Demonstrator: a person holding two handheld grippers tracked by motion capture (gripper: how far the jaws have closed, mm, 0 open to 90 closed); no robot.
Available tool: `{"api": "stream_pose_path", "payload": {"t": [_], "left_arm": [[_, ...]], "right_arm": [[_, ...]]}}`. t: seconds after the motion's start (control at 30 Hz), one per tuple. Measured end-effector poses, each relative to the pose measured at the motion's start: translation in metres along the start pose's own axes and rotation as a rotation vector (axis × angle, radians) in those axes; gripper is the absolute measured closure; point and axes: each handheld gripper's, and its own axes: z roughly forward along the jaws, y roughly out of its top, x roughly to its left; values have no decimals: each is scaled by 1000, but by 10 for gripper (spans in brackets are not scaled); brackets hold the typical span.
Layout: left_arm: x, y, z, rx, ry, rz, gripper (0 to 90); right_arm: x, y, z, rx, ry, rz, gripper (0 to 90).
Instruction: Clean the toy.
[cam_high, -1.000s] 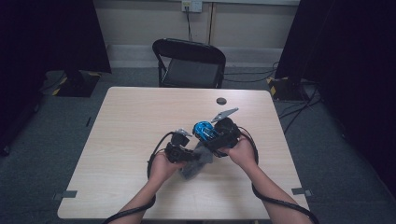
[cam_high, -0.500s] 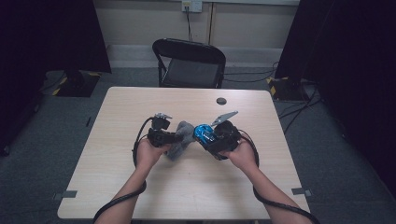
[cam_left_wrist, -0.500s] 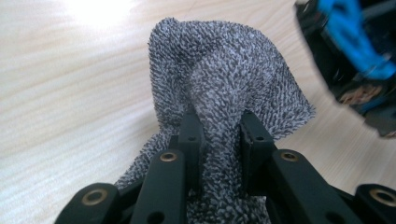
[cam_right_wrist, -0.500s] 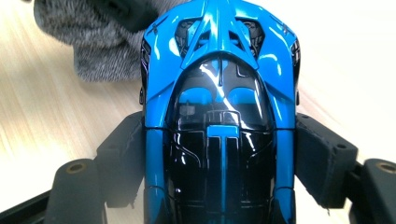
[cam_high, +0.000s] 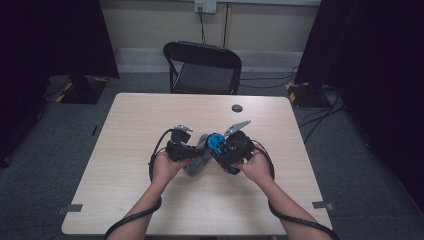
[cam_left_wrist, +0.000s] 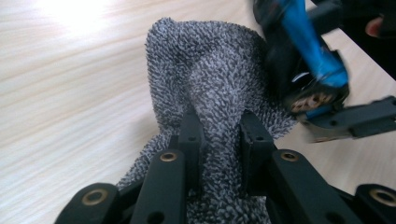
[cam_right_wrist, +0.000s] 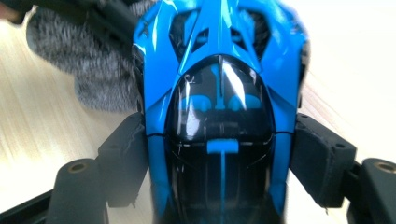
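- Blue toy car (cam_right_wrist: 219, 112): a glossy blue body with a dark tinted canopy, held above the counter (cam_high: 125, 200) just right of its centre. In the right gripper view it stands between the two black jaws, nose pointing to 12 o'clock.
- Right gripper (cam_high: 227, 149): its jaws pinch the toy car by its two sides, the pads pressed against the blue shell at 9 and 3 o'clock. In the high view the person's right hand (cam_high: 256, 167) holds it from about 5 o'clock.
- Grey cloth (cam_left_wrist: 210, 84): a nubby, towel-like fabric bunched into a hump. It lies at the car's 9 o'clock side in the high view; in the left gripper view it appears to touch the car, though blur there makes the contact hard to confirm.
- Left gripper (cam_high: 192, 150): its jaws are pressed together on a fold of the grey cloth, which bulges up between and beyond them toward 12 o'clock.
- Left hand (cam_high: 167, 167): grips the left gripper from about 7 o'clock, with a black cable looping beside the wrist.
- Counter: pale wood grain. A small dark round object (cam_high: 237, 108) lies on it at about 1 o'clock from the grippers, well apart from them.
- Black folding chair (cam_high: 202, 67): stands beyond the counter's far edge at 12 o'clock.
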Motion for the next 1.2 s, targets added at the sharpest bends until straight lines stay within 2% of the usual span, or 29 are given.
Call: {"api": "stream_pose_path", "payload": {"t": [0.13,0.23,0.5,0.7,0.83,0.93,1.03,1.1,1.2], "left_arm": [[-6,-2,3,4,-5,14,744],[-5,-5,5,16,-14,11,744],[-9,-16,17,77,-28,28,743],[-19,-22,24,146,-32,87,742],[-24,-23,28,170,-33,108,743],[-21,-21,25,147,-23,98,742],[-12,-17,13,92,29,63,740],[-4,-12,3,52,79,41,739],[4,-3,-11,-1,105,13,739]], "right_arm": [[1,0,2,7,-4,-3,272],[-1,-2,1,-11,4,17,272],[-3,0,-1,-22,10,32,273],[-5,-1,-2,-36,17,49,273],[-7,-1,-6,-50,20,64,273],[-9,0,-9,-59,23,67,273],[-11,-2,-13,-69,25,77,273],[-12,-3,-15,-72,22,78,273],[-13,-7,-15,-67,23,79,273]]}}
